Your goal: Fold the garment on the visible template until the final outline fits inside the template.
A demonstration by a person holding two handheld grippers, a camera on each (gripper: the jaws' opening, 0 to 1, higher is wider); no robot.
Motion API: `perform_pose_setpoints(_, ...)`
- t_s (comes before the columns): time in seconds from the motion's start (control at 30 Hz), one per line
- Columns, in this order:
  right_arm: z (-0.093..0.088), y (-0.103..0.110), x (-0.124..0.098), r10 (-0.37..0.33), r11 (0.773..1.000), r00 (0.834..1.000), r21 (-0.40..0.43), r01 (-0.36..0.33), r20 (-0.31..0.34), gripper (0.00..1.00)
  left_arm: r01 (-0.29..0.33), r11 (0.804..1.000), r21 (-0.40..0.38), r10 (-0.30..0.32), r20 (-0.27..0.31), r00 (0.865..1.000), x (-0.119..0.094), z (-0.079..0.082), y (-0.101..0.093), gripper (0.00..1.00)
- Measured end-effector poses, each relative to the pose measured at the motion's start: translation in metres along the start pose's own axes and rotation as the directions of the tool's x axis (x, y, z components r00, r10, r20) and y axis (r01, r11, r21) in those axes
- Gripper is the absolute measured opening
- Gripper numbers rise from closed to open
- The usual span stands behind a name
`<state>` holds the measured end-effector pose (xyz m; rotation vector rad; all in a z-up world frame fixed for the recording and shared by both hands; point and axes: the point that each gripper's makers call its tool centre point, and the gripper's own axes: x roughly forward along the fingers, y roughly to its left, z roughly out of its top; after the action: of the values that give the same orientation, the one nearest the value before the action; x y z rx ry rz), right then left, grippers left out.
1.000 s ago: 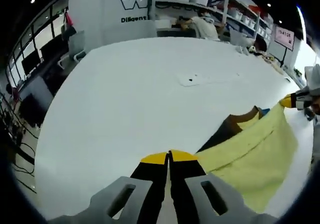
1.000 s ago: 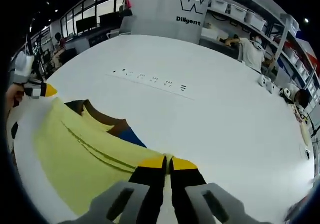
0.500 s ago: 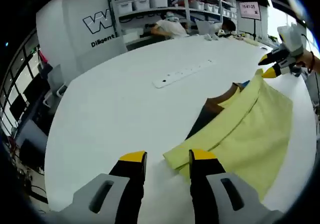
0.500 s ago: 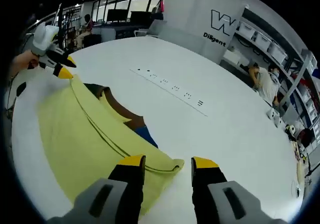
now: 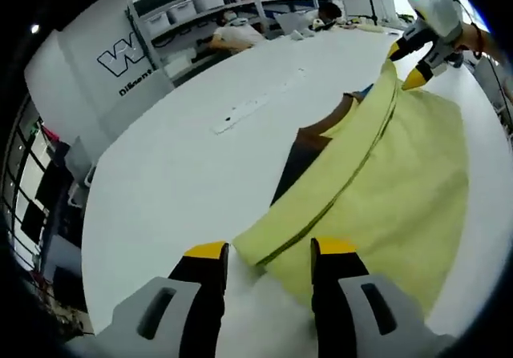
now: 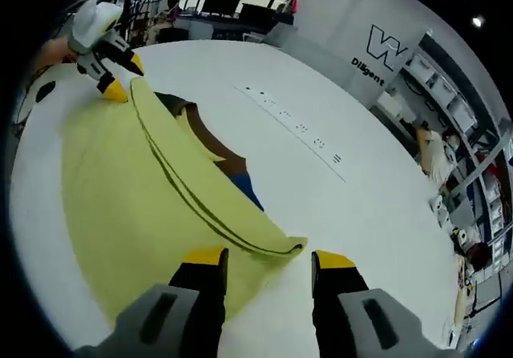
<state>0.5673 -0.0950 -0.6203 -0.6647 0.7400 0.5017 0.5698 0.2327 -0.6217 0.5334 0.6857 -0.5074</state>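
Both tools (image 5: pixel 260 250) apart, over garment (image 5: pixel 385 182)

This is a large open lab or workshop hall. A wide white tabletop (image 6: pixel 377 214) carries an inset strip of sockets (image 6: pixel 292 123) running toward its far edge. Behind it stands a white wall panel with a big "W" logo (image 5: pixel 120 54), and beside that, metal shelving stacked with white storage bins (image 5: pixel 188 7). A person (image 5: pixel 232 31) works at a bench under the shelves. Desks with dark monitors (image 6: pixel 228 6) line the windows.
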Motion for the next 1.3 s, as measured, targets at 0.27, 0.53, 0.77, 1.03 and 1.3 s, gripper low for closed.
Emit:
perform_pose_setpoints(0.27, 0.013, -0.018, 0.012, -0.044, 0.992, 0.998, 0.119, 0.038, 0.046, 0.35, -0.04, 0.997, -0.072, 0.042, 0.029, 0.999, 0.015, 0.008, 0.018, 0.34)
perform_pose_setpoints(0.53, 0.019, -0.047, 0.02, -0.119, 0.929, 0.992, 0.358, 0.094, 0.048, 0.34, -0.133, 0.962, -0.238, 0.151, 0.058, 0.987, 0.014, 0.015, 0.054, 0.34)
perform_pose_setpoints(0.77, 0.019, -0.045, 0.014, -0.102, 0.894, 0.993, 0.442, 0.067, 0.055, 0.35, -0.097, 0.939, -0.331, 0.124, 0.061, 0.99, 0.006, 0.011, 0.052, 0.33)
perform_pose_setpoints(1.03, 0.018, -0.03, -0.004, -0.073, 0.887, 0.995, 0.461, 0.035, 0.065, 0.38, -0.063, 0.92, -0.386, 0.095, 0.066, 0.993, -0.008, 0.013, 0.042, 0.34)
perform_pose_setpoints(1.3, 0.014, -0.007, -0.019, -0.021, 0.87, 0.998, 0.492, -0.012, 0.061, 0.38, -0.021, 0.908, -0.418, 0.057, 0.074, 0.996, -0.029, 0.01, 0.022, 0.32)
